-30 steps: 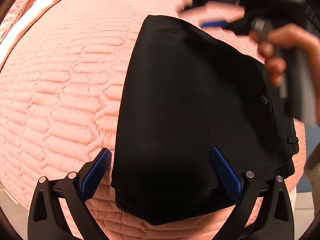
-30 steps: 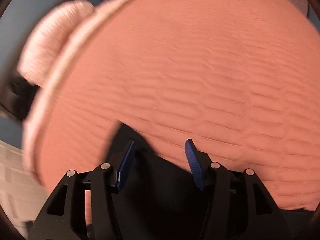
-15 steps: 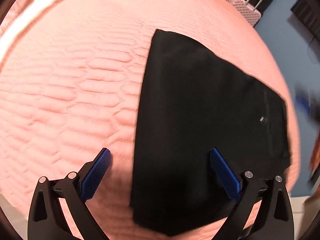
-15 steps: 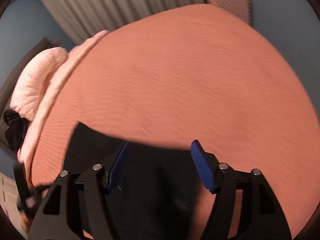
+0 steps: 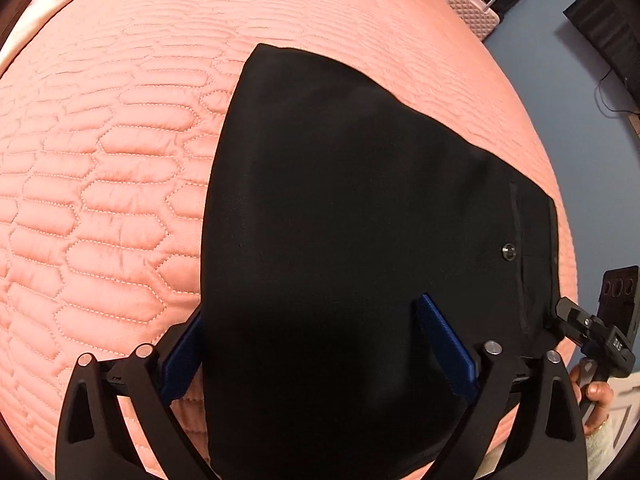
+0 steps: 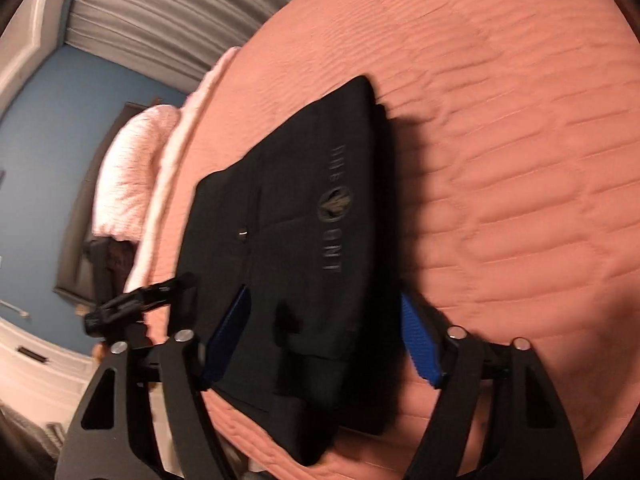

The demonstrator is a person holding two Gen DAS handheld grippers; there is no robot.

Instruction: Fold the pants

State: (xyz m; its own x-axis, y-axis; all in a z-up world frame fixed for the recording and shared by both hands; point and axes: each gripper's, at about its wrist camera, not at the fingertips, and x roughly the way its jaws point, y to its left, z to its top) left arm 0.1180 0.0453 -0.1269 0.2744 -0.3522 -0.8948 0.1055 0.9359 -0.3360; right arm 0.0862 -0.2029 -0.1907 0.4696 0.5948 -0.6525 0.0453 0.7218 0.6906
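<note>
Pink quilted bedspread (image 5: 112,184) fills both views, with the folded black pants (image 5: 360,220) lying flat on it — directly ahead of and beneath both grippers. Left gripper (image 5: 316,348) hovers with its jaws spread wide, gripping nothing; right gripper (image 6: 324,340) likewise stands wide apart over the pants' near edge. Beyond the bed stands a closed pink suitcase (image 5: 468,4) — contents unseen.
</note>
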